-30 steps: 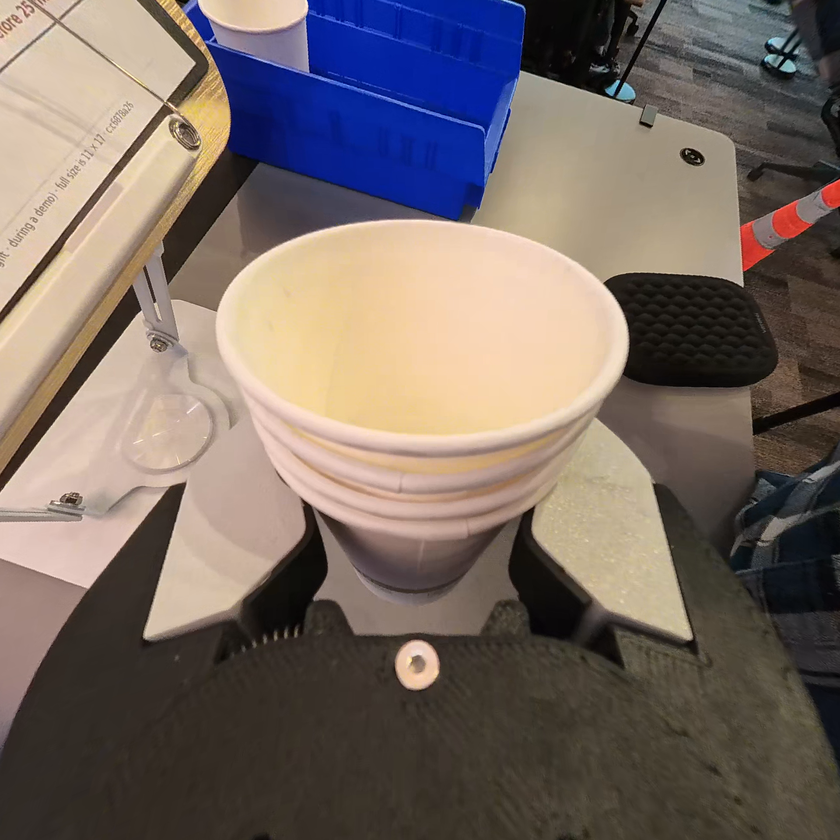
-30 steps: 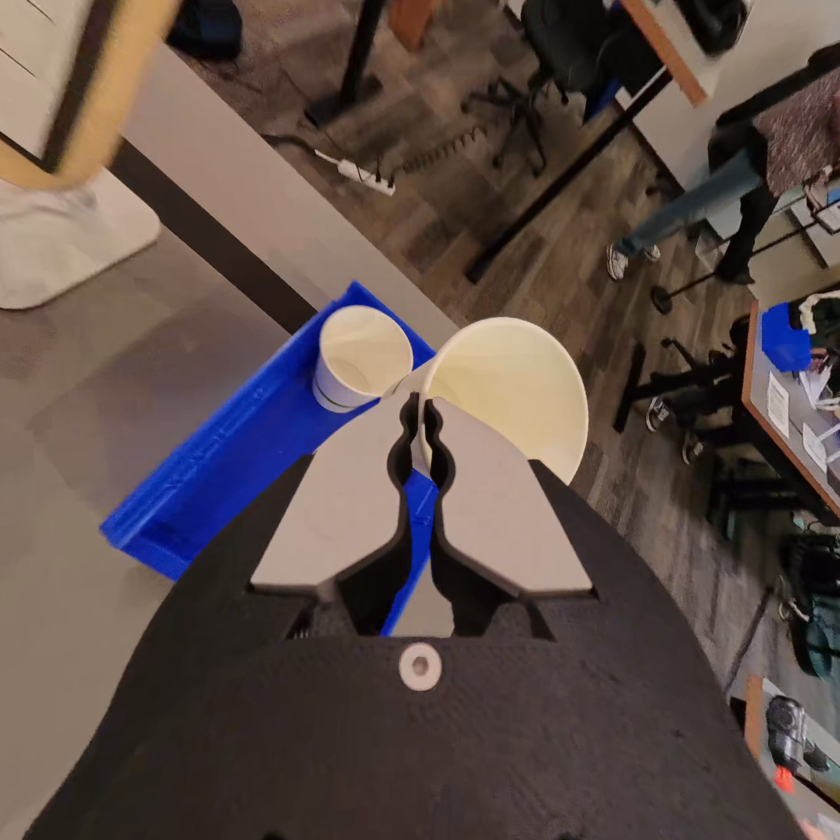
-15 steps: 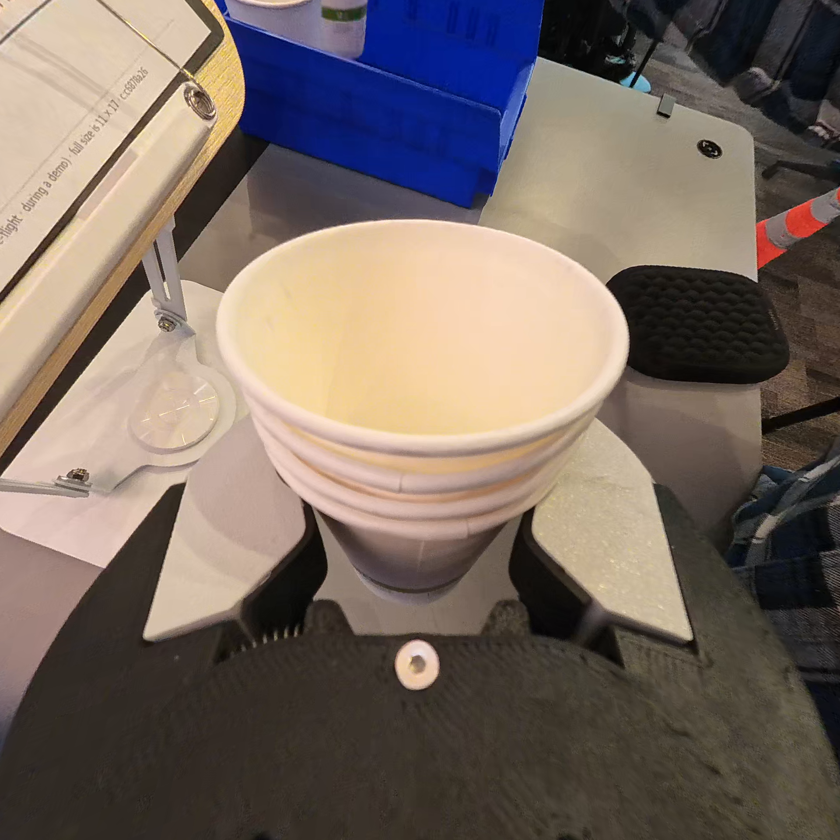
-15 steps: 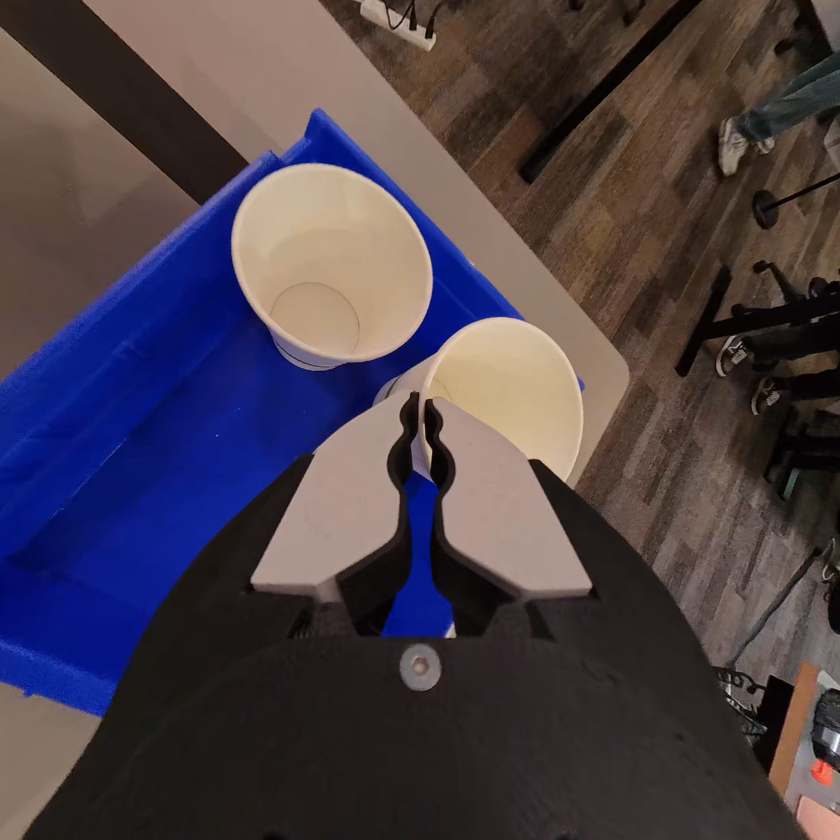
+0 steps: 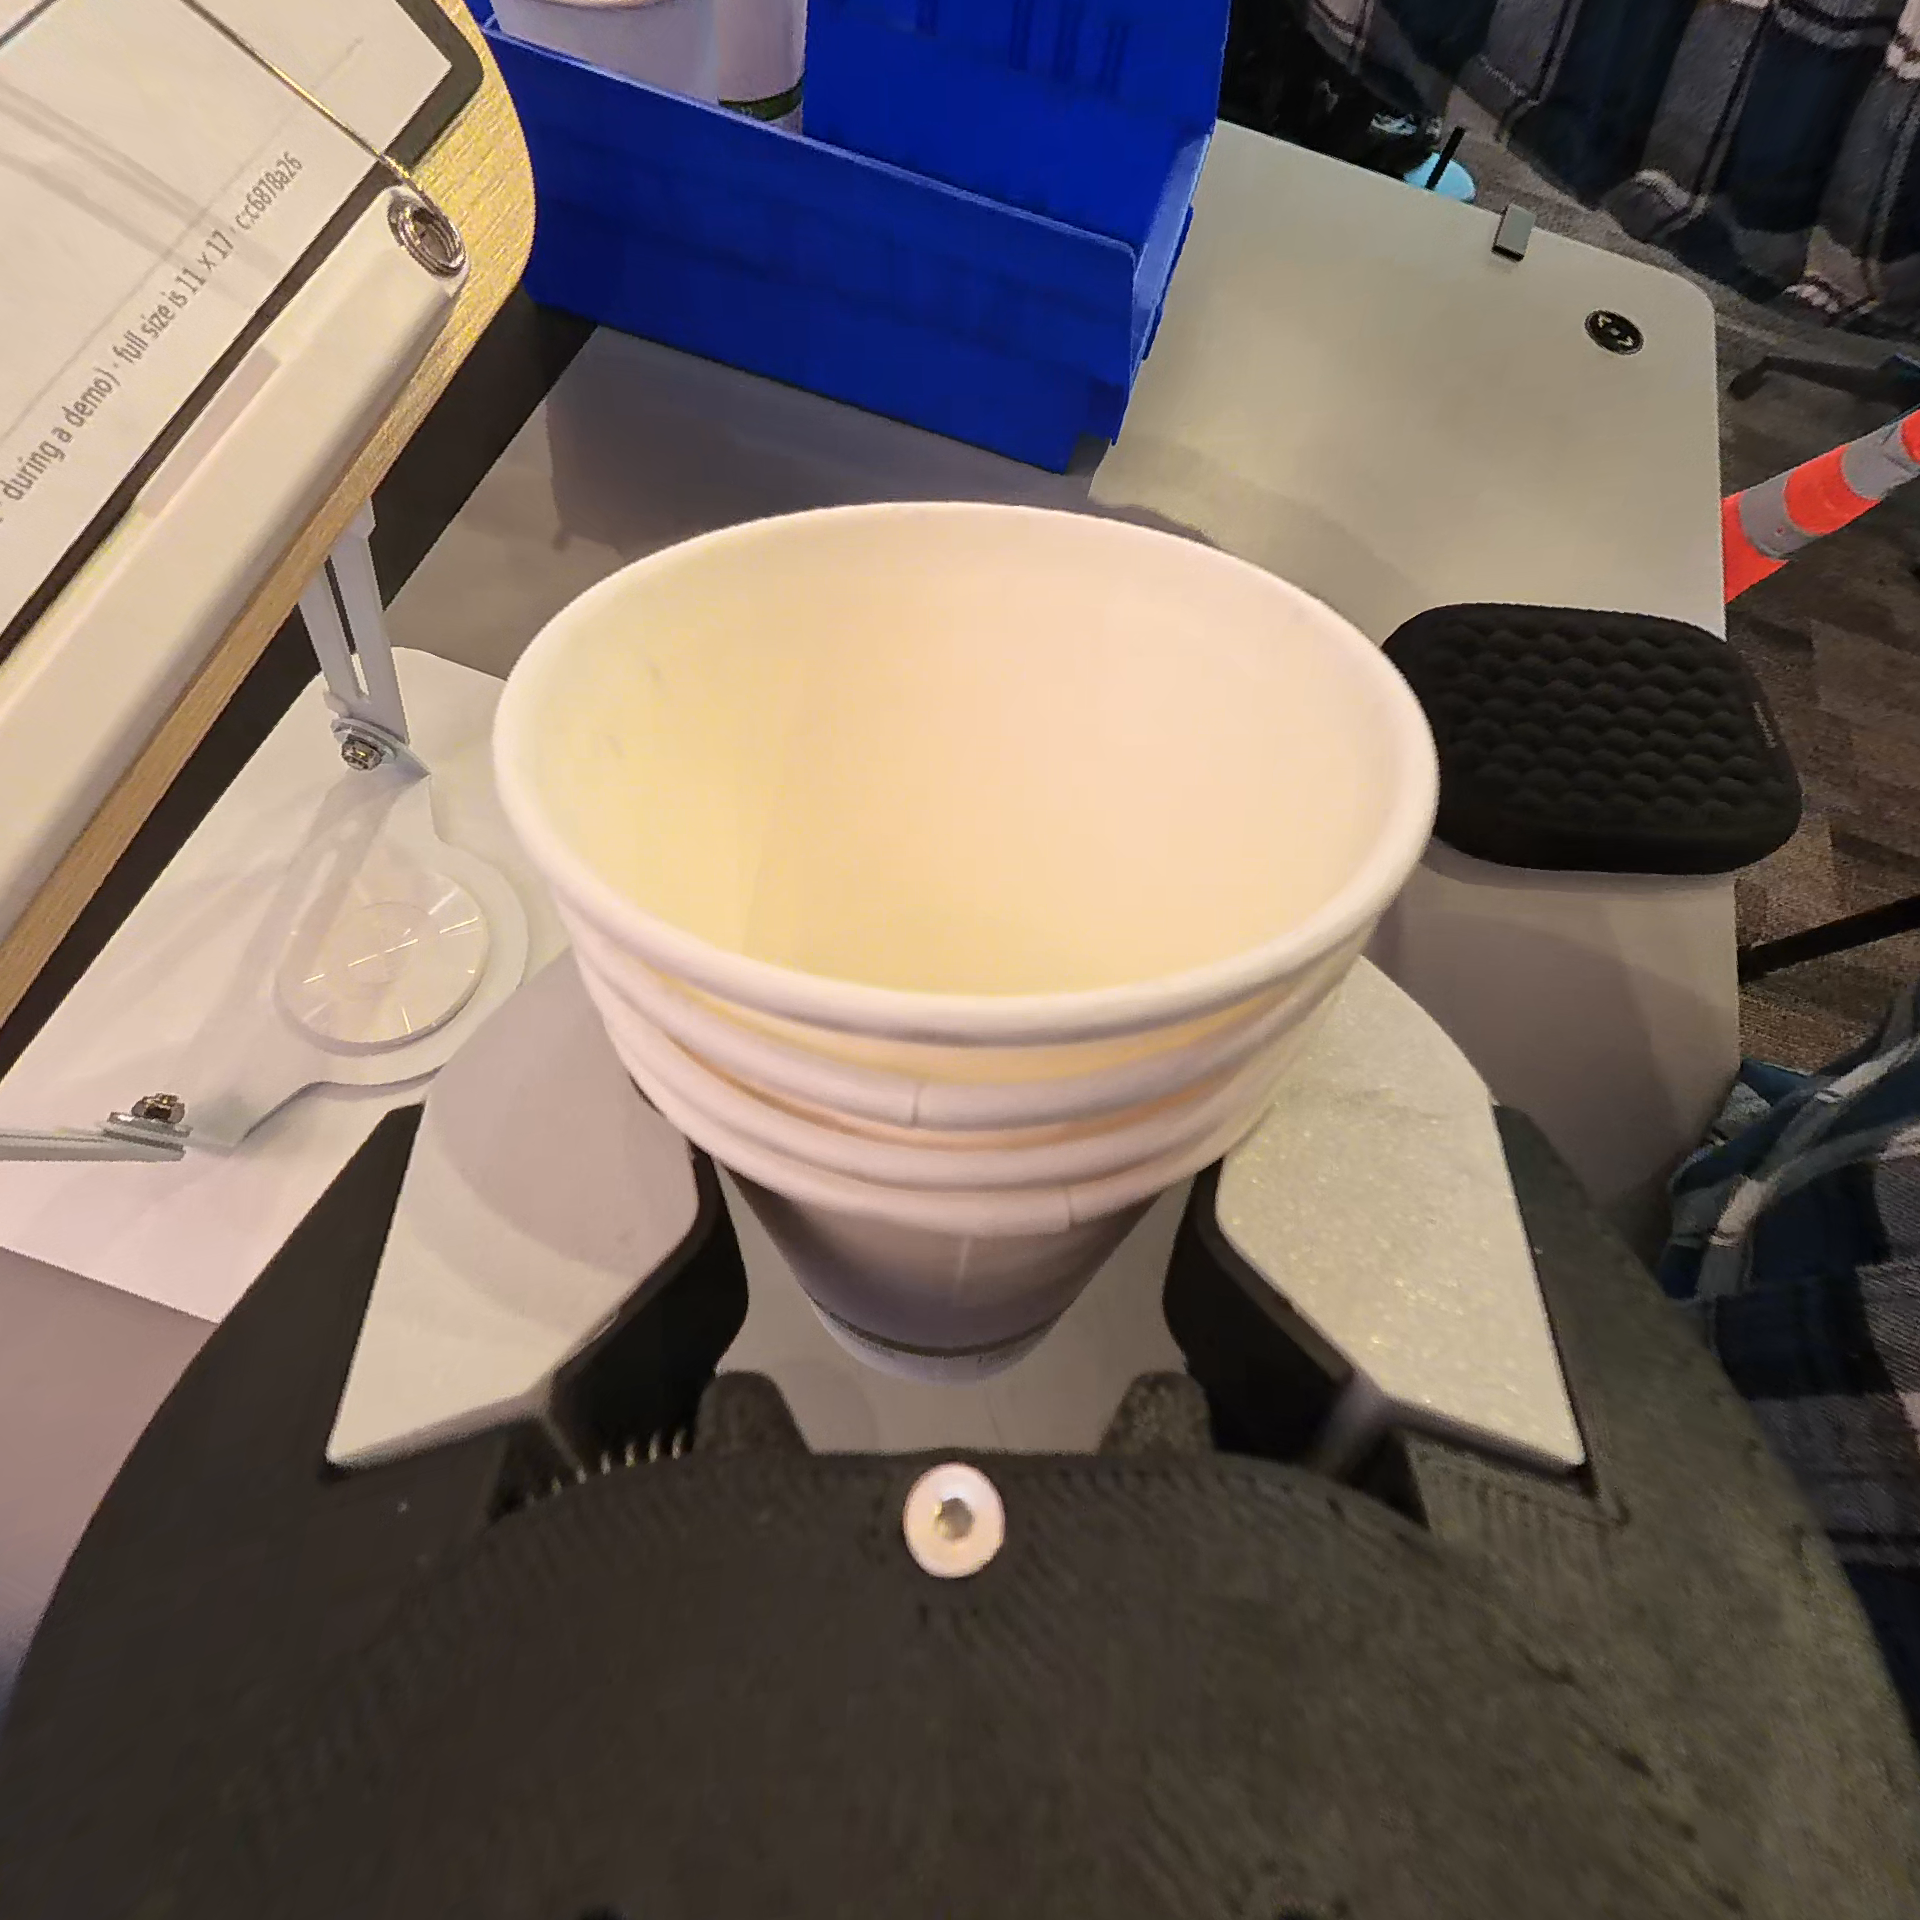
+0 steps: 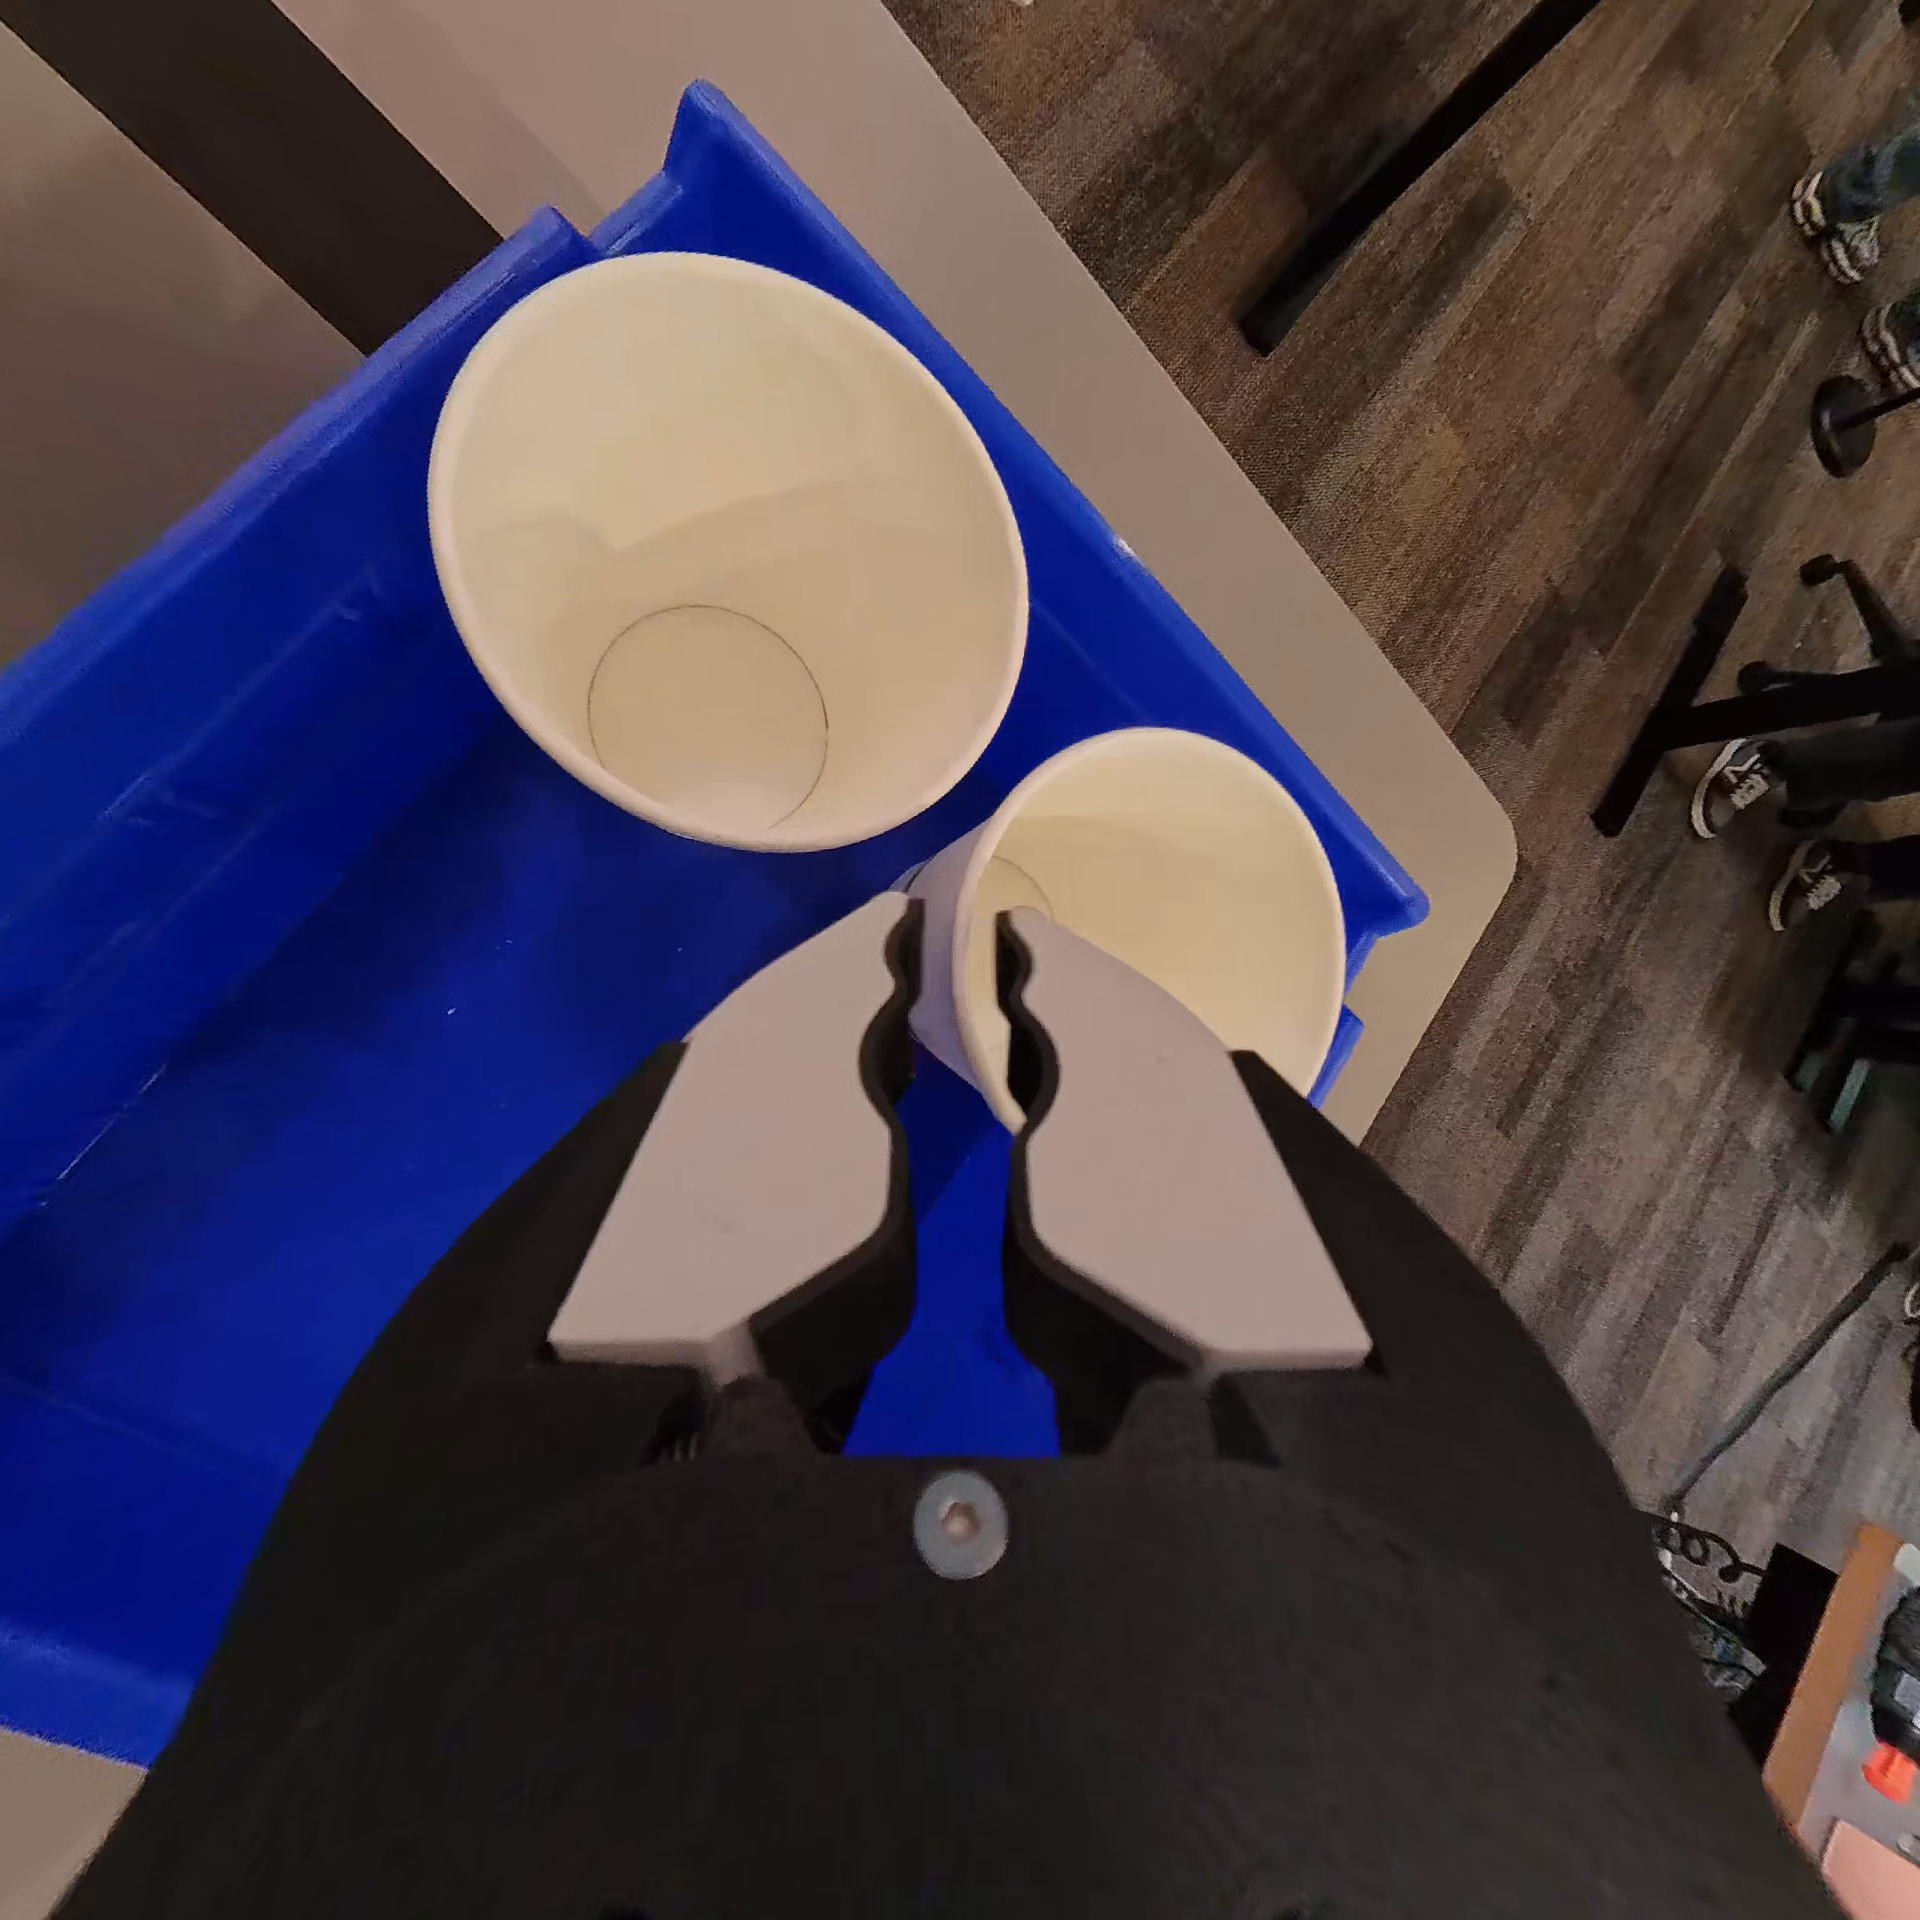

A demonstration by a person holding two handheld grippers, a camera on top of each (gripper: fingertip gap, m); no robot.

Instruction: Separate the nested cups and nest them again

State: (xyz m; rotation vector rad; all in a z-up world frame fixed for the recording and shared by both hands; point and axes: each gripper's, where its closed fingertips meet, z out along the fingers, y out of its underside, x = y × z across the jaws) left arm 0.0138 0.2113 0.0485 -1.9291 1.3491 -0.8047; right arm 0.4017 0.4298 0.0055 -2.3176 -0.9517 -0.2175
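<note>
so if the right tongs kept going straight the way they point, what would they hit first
Probably the blue bin: the right tongs point down into it, straddling the wall of the small paper cup, so its floor or far wall comes first. Depth is unclear.

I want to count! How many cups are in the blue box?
2: a bigger-looking paper cup standing in the blue bin, and another paper cup beside it at the right jaws. None seem hidden.

Warm indoor light is falling evenly from overhead.
Wide-angle lenses are bending the desk (image 5: 1403, 364) edges; soft shadows are pooling beneath the cup stack (image 5: 966, 883), slight blur smearing the outer corners.
</note>
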